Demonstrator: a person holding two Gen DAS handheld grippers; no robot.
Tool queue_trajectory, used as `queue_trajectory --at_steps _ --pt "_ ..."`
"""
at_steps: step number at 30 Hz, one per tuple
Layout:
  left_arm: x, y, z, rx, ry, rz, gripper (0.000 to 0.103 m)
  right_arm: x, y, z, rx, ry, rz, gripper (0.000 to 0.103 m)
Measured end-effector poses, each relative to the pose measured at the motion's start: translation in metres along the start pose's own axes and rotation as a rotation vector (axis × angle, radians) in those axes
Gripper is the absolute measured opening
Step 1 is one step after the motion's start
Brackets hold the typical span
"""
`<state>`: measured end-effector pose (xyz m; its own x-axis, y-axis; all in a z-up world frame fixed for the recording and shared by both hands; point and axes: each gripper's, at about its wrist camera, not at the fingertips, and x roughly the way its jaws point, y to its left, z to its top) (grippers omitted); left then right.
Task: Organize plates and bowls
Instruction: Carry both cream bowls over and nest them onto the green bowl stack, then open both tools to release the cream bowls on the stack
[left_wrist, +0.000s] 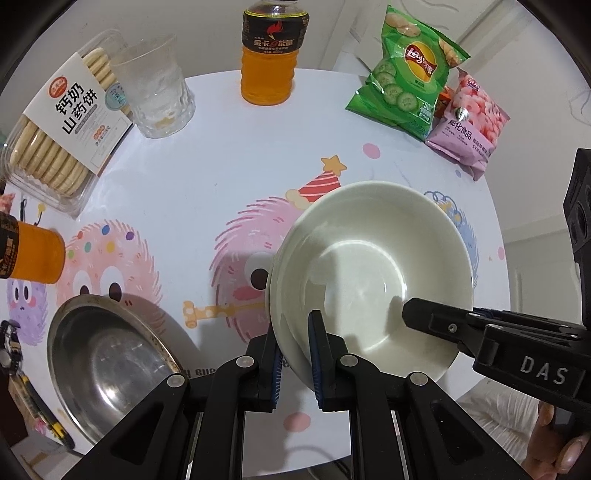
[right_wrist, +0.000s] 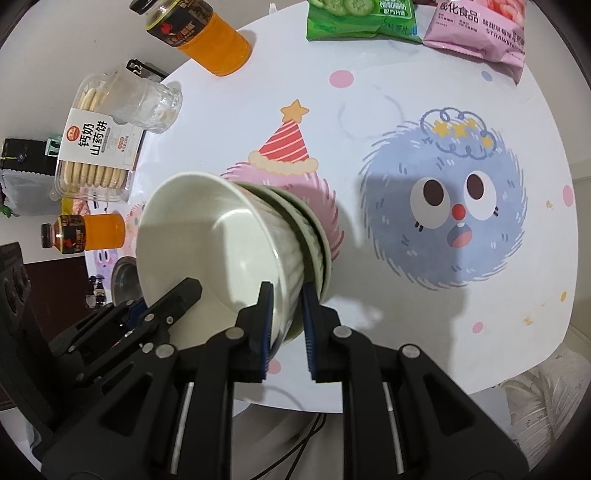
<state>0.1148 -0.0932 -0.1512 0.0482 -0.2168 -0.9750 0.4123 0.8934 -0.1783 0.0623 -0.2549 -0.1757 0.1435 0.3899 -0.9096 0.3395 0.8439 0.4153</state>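
Both grippers straddle the rim of the nested pale ceramic bowls (left_wrist: 369, 273) near the table's (left_wrist: 207, 177) near edge: left gripper (left_wrist: 297, 360) pinching it, right gripper (right_wrist: 286, 325) slightly slack. Before letting go, settle the stack flat, well clear of the steel bowl (left_wrist: 107, 362).

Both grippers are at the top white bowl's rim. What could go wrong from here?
The left gripper is clamped on the rim of the top white ceramic bowl, but I cannot tell whether the right gripper presses its wall; a one-sided hold could let it tip.
It sits nested in the white bowls beneath; lifting may drag them.
The round steel bowl lies beside the left gripper; swinging that way could knock it.
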Motion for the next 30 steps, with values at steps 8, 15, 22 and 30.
queue_trajectory --at_steps 8,15,22,30 --pt "-0.005 0.002 0.0 -0.034 -0.005 -0.023 0.039 -0.005 0.004 -0.004 0.017 0.013 0.045 0.046" --pt "-0.013 0.009 0.0 -0.067 -0.022 -0.053 0.084 -0.013 0.001 -0.005 0.043 0.004 0.071 0.05" --pt "-0.025 0.015 0.0 -0.058 -0.057 -0.015 0.103 -0.029 -0.014 -0.007 0.072 -0.057 0.085 0.084" --pt "-0.023 0.025 -0.002 -0.087 -0.06 0.013 0.103 -0.027 -0.033 -0.012 0.105 -0.095 0.082 0.103"
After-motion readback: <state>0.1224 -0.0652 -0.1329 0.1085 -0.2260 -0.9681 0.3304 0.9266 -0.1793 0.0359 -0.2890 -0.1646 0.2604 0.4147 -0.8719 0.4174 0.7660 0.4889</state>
